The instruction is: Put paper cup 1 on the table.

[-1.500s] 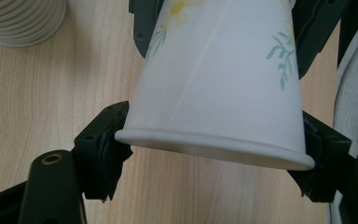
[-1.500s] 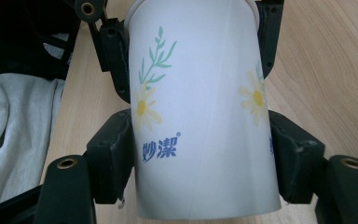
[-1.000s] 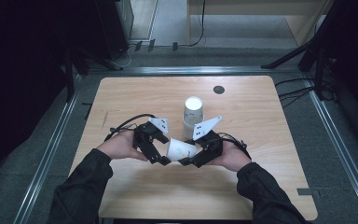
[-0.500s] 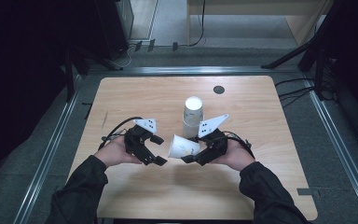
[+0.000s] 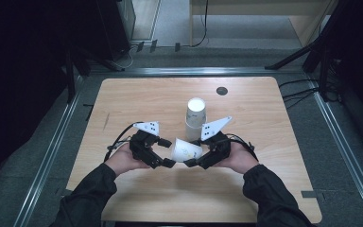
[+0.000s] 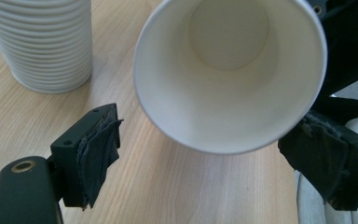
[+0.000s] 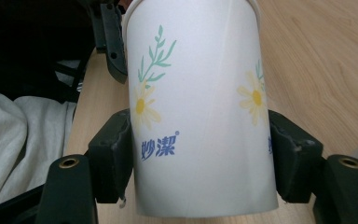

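Right hand-held gripper [image 5: 194,162] holds a single paper cup [image 5: 185,150] on its side above the worktop [image 5: 264,118], mouth toward the left hand-held gripper [image 5: 166,152]. Left jaws stand open, just beside the rim. Cup stack [image 5: 195,118] upright behind them.

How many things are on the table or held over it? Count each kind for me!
Single paper cup, held in the right gripper: 1
Stack of paper cups: 1
Grippers, with the left gripper: 2
Dark round spot on the table: 1
Total: 5
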`<state>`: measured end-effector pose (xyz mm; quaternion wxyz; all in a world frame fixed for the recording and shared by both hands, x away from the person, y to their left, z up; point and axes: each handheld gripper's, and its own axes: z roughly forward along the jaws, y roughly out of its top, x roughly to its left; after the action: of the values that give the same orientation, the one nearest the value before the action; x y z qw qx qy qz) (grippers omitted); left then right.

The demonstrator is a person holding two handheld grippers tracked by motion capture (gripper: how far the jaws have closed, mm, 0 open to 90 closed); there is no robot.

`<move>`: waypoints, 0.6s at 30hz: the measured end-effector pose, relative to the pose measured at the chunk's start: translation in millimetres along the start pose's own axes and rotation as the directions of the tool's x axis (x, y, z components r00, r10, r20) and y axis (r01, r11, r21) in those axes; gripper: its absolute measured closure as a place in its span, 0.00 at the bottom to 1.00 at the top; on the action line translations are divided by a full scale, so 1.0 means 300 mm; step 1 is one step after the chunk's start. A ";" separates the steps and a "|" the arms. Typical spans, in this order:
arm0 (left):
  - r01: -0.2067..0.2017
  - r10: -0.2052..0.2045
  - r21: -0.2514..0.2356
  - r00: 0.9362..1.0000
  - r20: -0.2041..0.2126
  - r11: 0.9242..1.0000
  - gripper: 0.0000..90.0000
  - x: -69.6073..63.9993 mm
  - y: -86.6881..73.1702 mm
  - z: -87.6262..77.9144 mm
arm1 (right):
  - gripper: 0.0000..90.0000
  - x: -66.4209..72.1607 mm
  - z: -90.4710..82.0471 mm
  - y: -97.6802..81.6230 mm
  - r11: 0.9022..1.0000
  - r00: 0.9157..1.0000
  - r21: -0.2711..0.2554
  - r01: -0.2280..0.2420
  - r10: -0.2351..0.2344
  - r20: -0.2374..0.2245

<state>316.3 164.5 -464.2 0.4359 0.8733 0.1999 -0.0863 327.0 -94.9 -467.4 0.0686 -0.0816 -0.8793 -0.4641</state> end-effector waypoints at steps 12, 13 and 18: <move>-0.004 0.007 -0.055 0.999 0.045 0.998 0.18 -0.007 0.012 0.014 | 0.36 0.002 0.015 0.003 1.000 1.000 -0.002 -0.009 0.009 -0.028; -0.007 0.009 -0.055 0.999 0.038 0.998 0.19 -0.008 0.012 0.014 | 0.36 0.002 0.017 0.003 1.000 0.999 -0.001 -0.010 0.010 -0.032; -0.004 0.007 -0.061 0.999 0.039 0.998 0.24 -0.005 0.013 0.009 | 0.36 0.002 0.019 0.003 1.000 0.999 0.001 -0.014 0.014 -0.034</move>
<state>316.6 159.8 -462.5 0.4664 0.8582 0.1915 -0.0959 326.3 -89.7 -469.7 0.0867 -0.0798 -0.8776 -0.4647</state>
